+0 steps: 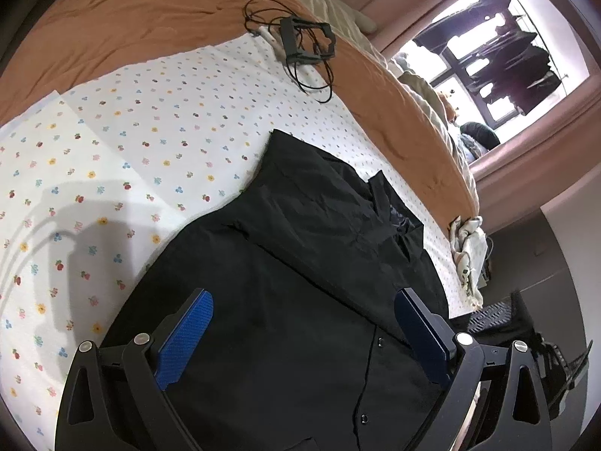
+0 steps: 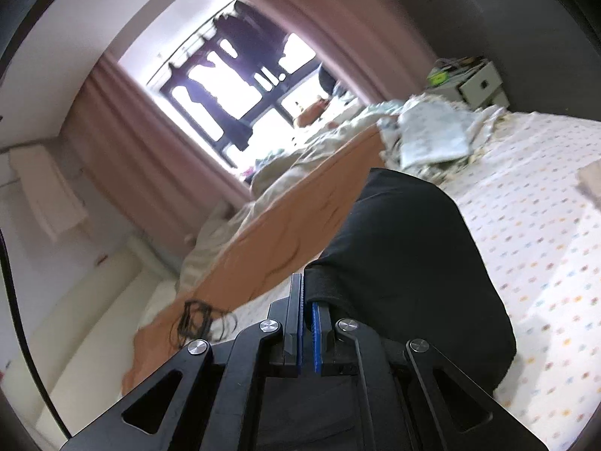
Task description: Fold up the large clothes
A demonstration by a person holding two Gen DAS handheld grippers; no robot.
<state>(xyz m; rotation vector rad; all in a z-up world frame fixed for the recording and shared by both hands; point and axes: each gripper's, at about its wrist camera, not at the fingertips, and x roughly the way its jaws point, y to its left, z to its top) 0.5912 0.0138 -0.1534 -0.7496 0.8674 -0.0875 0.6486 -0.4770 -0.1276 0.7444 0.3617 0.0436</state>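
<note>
A large black garment (image 1: 300, 263) with snap buttons lies spread on the flowered bed sheet (image 1: 112, 143). My left gripper (image 1: 304, 308) hovers just above it, open, its blue pads (image 1: 188, 334) wide apart with nothing pinched. In the right wrist view my right gripper (image 2: 306, 293) is shut on a fold of the black garment (image 2: 409, 248), which hangs lifted and drapes to the right over the sheet (image 2: 544, 225). The cloth sits between the closed blue pads (image 2: 315, 323).
An orange blanket (image 1: 131, 22) borders the sheet, with a black frame and tangled cable (image 1: 304, 41) on it. Crumpled pale bedding (image 2: 432, 135) lies farther along the bed. A window with pink curtains (image 2: 157, 158) and a white nightstand (image 2: 477, 82) stand beyond.
</note>
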